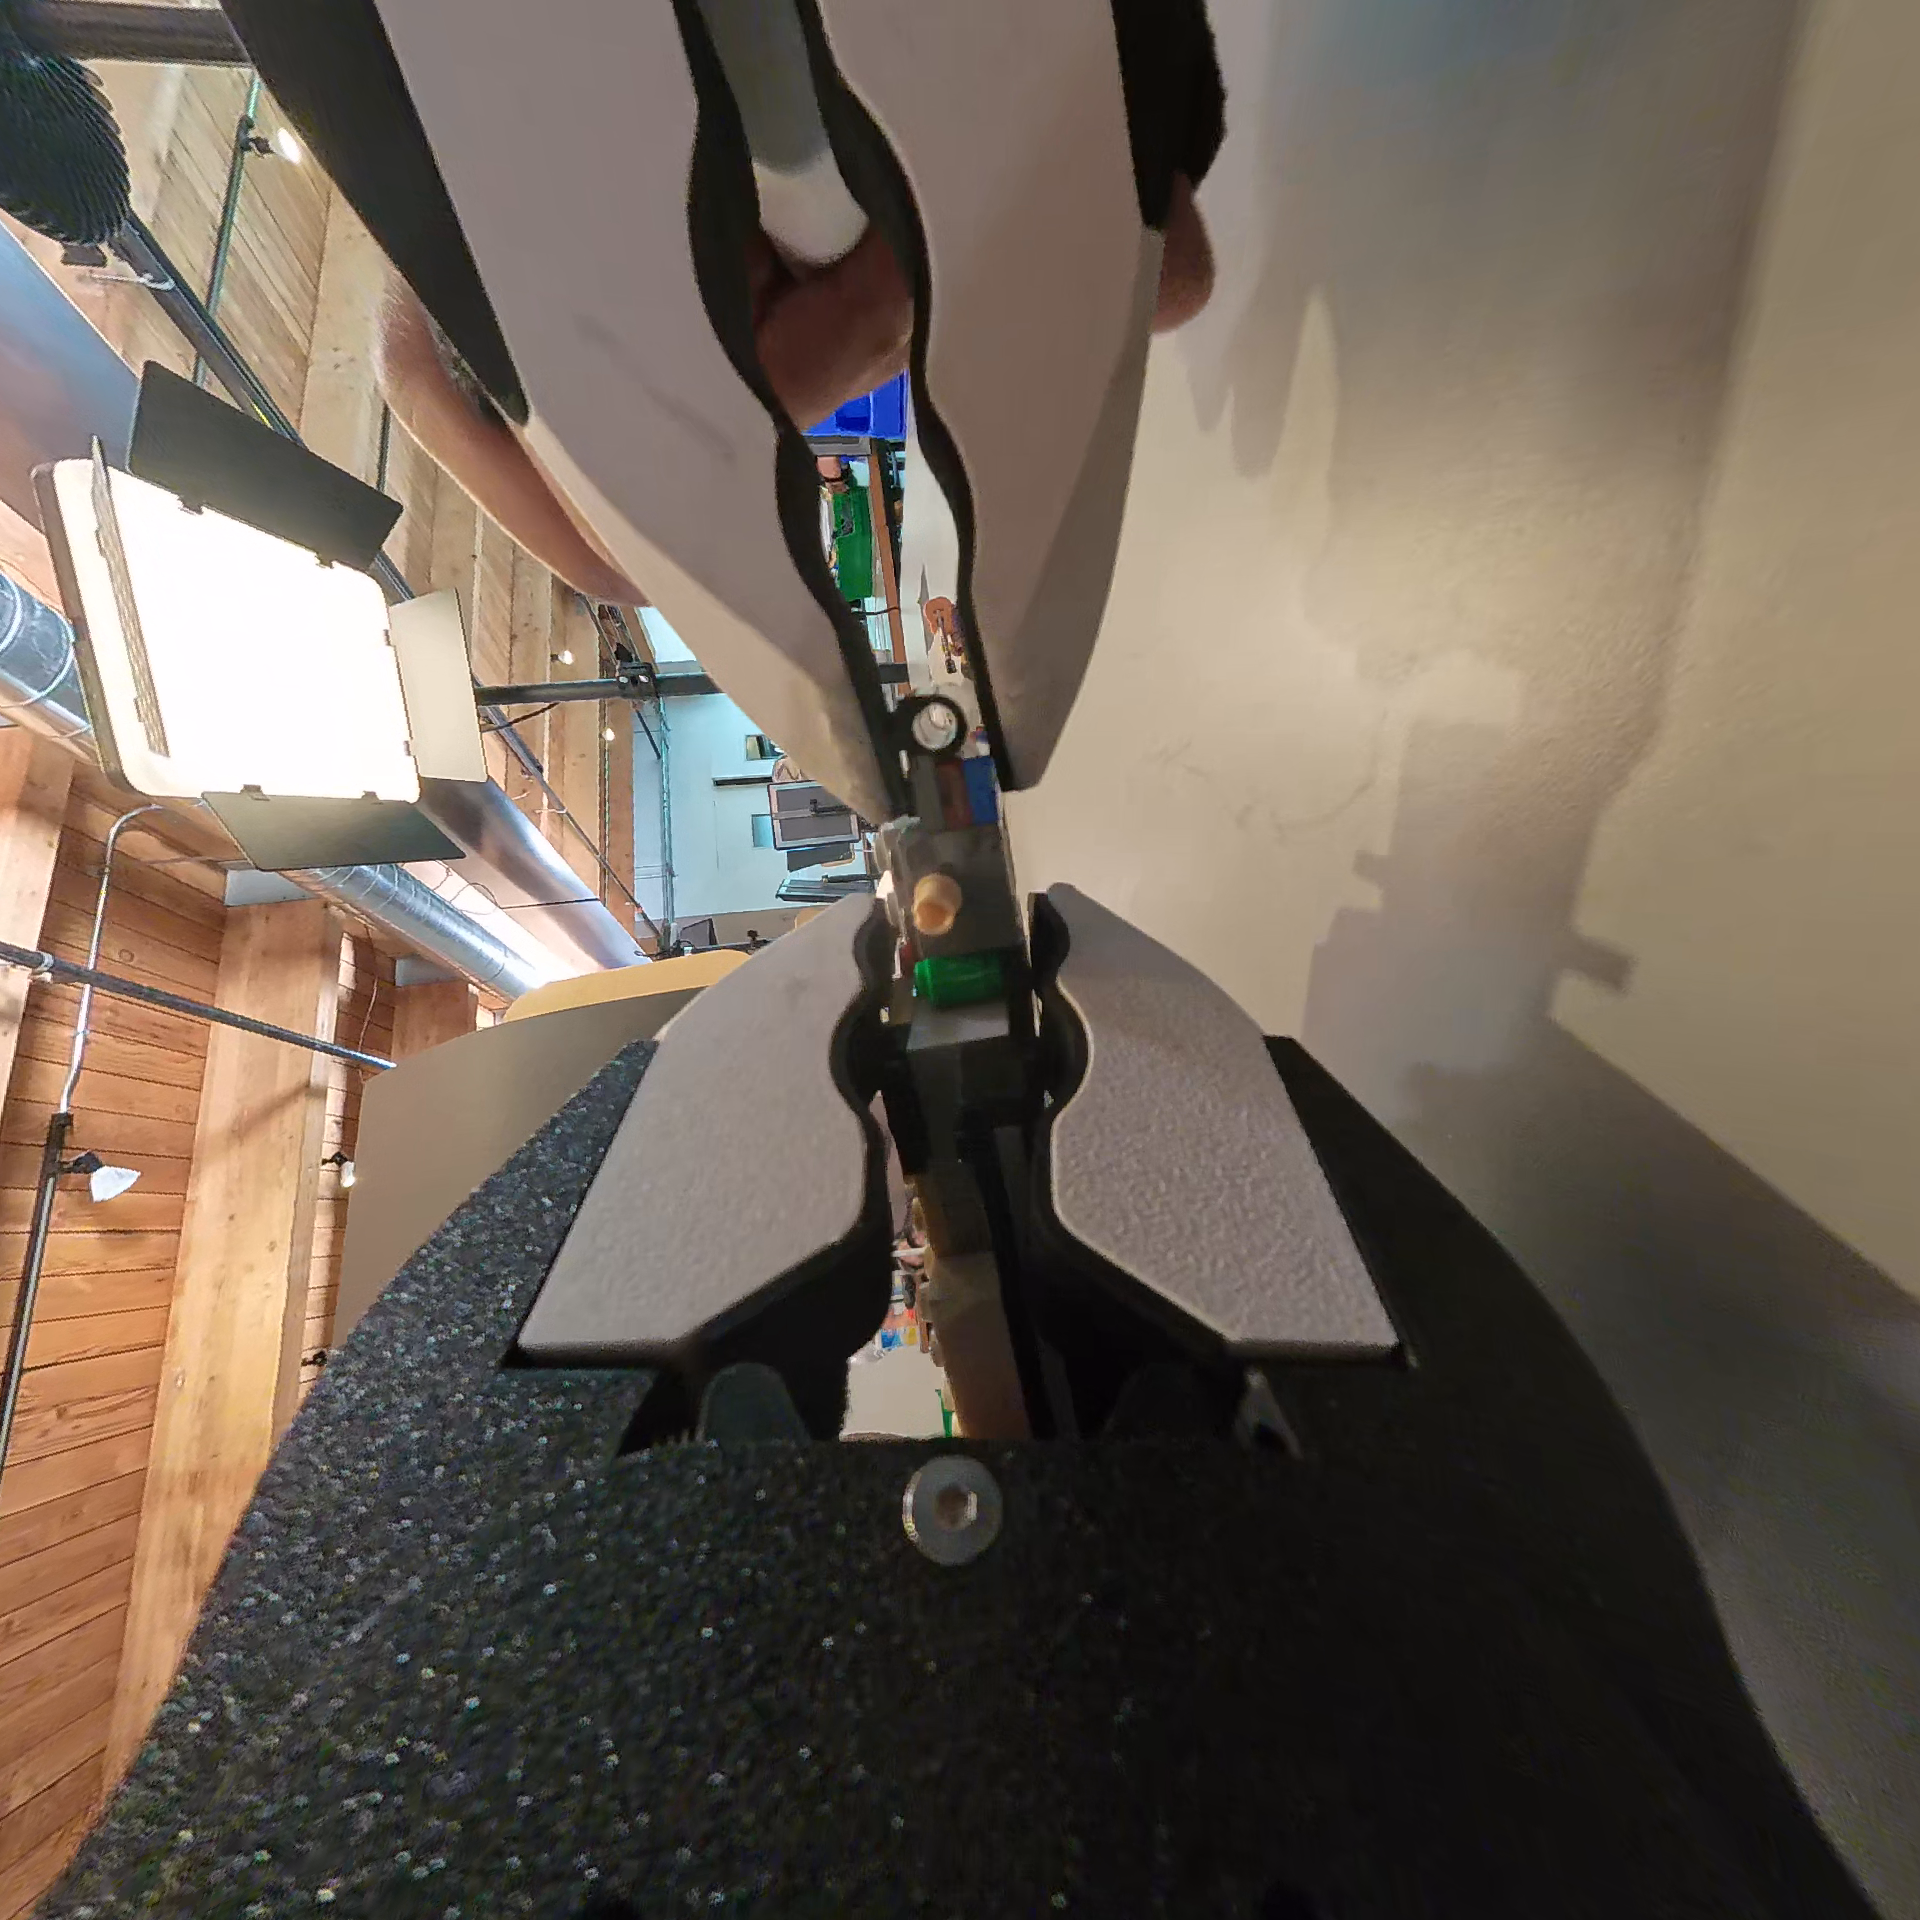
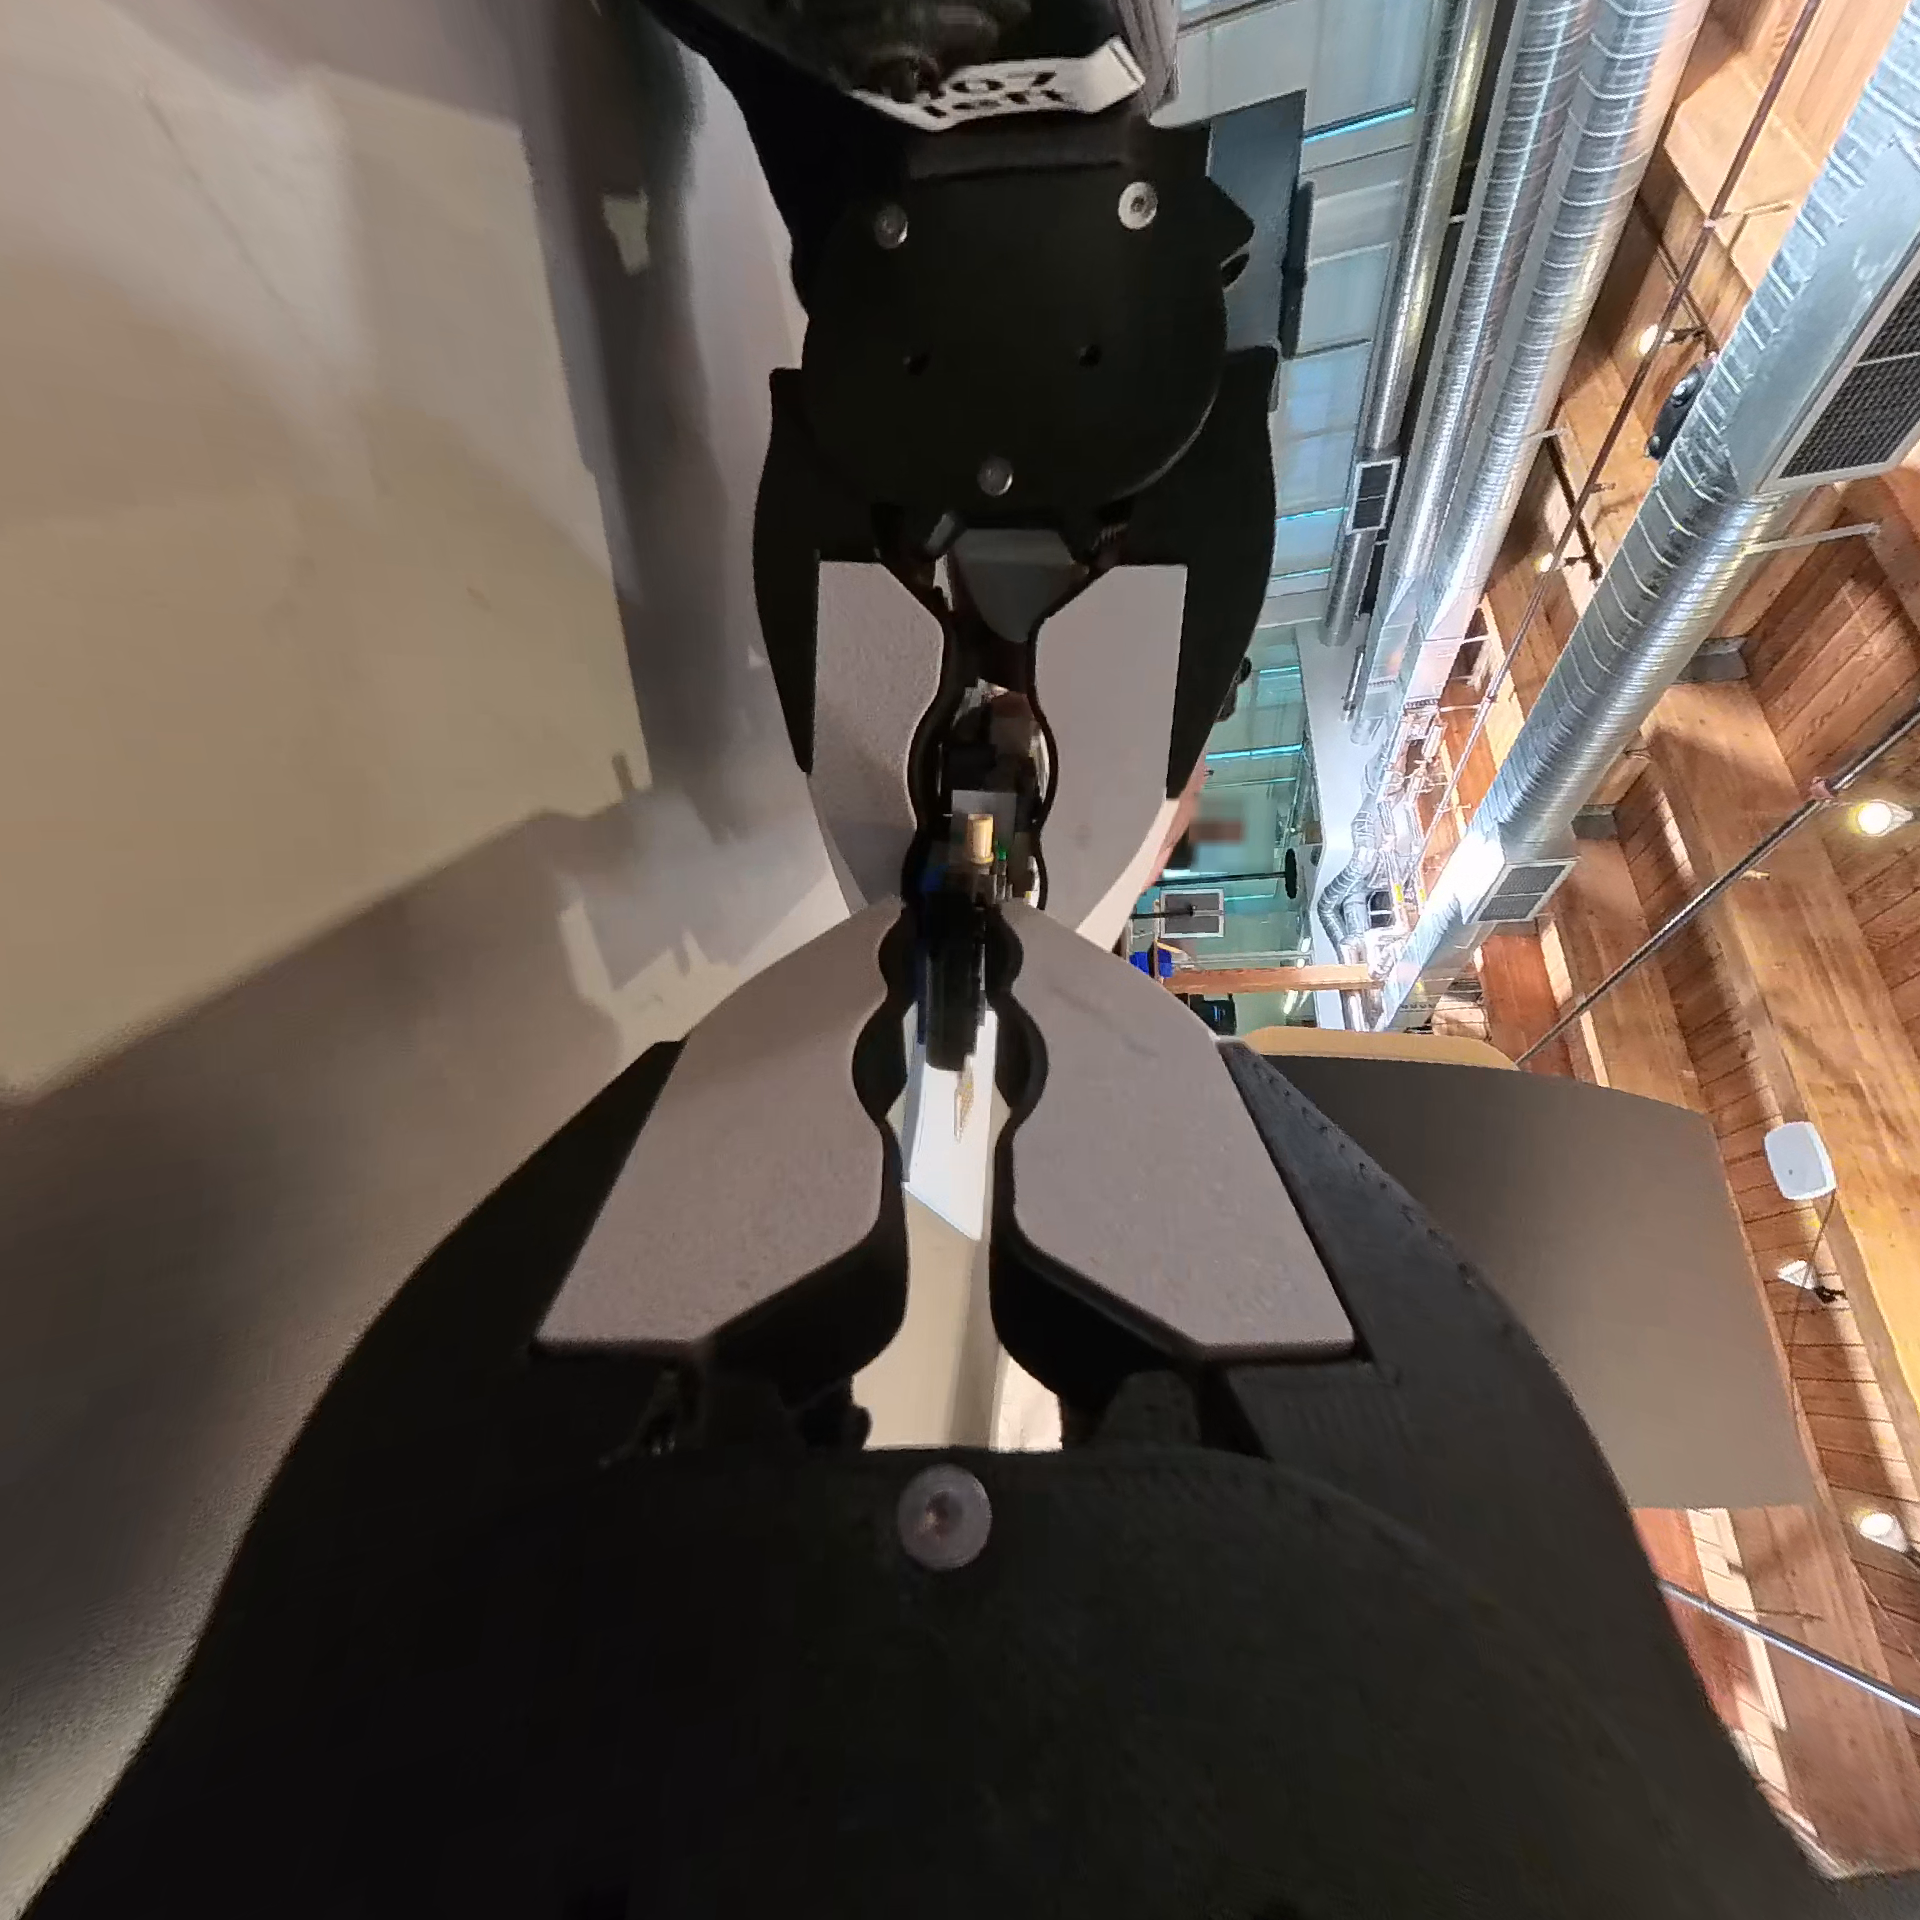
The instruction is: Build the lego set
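— What's the room like from your feeds?

— I see a big hall turned on its side: wooden plank walls [image 1: 156,1039], silver ventilation ducts [image 2: 1621,644], a bright light panel [image 1: 239,634]. A pale, plain worktop [image 1: 1455,623] fills one side of each view, with shadows across it.

— And the two tools?

— They face each other, tips nearly meeting. My left tongs [image 1: 951,935] grasp a small brick-built model [image 1: 961,904]: grey blocks with a tan peg, a green piece and a blue one, held up off the worktop. The pads sit against its sides. The right tongs [image 2: 951,925] have clenched on the opposite end, on a dark part of the same model [image 2: 956,977]. In the left view I can also see a small black-and-white wheel [image 1: 938,720] at that end, and fingers of the hand [image 1: 831,312] behind the right tongs.
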`<control>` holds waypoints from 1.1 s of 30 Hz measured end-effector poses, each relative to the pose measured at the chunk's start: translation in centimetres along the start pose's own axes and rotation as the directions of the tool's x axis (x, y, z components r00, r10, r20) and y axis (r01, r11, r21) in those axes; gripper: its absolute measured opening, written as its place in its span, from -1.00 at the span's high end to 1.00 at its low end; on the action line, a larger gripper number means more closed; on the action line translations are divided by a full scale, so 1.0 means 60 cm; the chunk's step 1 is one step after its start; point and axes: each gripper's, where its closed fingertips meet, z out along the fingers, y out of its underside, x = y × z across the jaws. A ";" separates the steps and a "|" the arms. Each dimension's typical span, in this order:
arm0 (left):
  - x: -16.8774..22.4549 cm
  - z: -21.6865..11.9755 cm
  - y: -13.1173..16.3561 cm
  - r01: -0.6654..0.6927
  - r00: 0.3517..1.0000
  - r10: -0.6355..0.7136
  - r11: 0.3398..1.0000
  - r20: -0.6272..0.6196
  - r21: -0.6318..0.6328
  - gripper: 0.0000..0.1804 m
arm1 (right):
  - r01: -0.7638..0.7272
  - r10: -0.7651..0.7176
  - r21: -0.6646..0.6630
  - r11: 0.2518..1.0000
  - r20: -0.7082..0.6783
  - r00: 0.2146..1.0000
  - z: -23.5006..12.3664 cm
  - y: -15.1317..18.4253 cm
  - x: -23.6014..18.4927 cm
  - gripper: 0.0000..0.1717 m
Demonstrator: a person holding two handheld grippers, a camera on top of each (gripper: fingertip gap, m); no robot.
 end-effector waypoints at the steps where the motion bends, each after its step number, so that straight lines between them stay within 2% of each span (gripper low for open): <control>1: 0.001 0.000 0.000 -0.003 1.000 0.003 1.000 -0.001 -0.002 0.72 | 0.001 -0.001 0.000 1.000 0.004 1.000 0.000 0.000 -0.001 0.87; 6: 0.005 0.001 0.001 -0.001 1.000 0.001 1.000 -0.008 -0.007 0.72 | -0.009 0.009 0.004 1.000 0.015 1.000 0.001 0.004 -0.004 0.87; 8: 0.001 0.004 0.007 0.014 1.000 -0.014 0.999 0.003 -0.030 0.72 | -0.017 0.017 -0.015 1.000 -0.025 1.000 0.003 0.010 0.003 0.86; 10: -0.004 0.008 0.016 0.044 0.999 -0.044 0.997 0.007 -0.061 0.72 | -0.052 0.049 -0.046 0.998 -0.063 0.997 0.005 0.023 0.015 0.71; 12: 0.001 0.014 0.041 0.037 0.999 -0.039 0.987 -0.010 -0.154 0.72 | -0.136 0.131 -0.050 0.990 -0.083 0.988 0.001 0.034 0.026 0.63; 14: 0.013 0.018 0.069 0.003 0.999 -0.012 0.971 -0.038 -0.240 0.72 | -0.202 0.195 -0.071 0.977 -0.095 0.976 -0.002 0.052 0.034 0.57; 18: 0.035 0.021 0.100 -0.024 0.995 -0.010 0.942 -0.100 -0.335 0.71 | -0.265 0.258 -0.127 0.956 -0.071 0.963 -0.003 0.078 0.024 0.54; 26: 0.076 0.021 0.104 -0.033 0.961 -0.077 0.921 -0.265 -0.387 0.70 | -0.256 0.255 -0.183 0.949 -0.029 0.967 0.003 0.091 0.004 0.54; 33: 0.082 0.014 0.104 0.028 0.901 -0.210 0.901 -0.380 -0.433 0.63 | -0.281 0.285 -0.210 0.937 -0.008 0.958 0.005 0.103 -0.005 0.54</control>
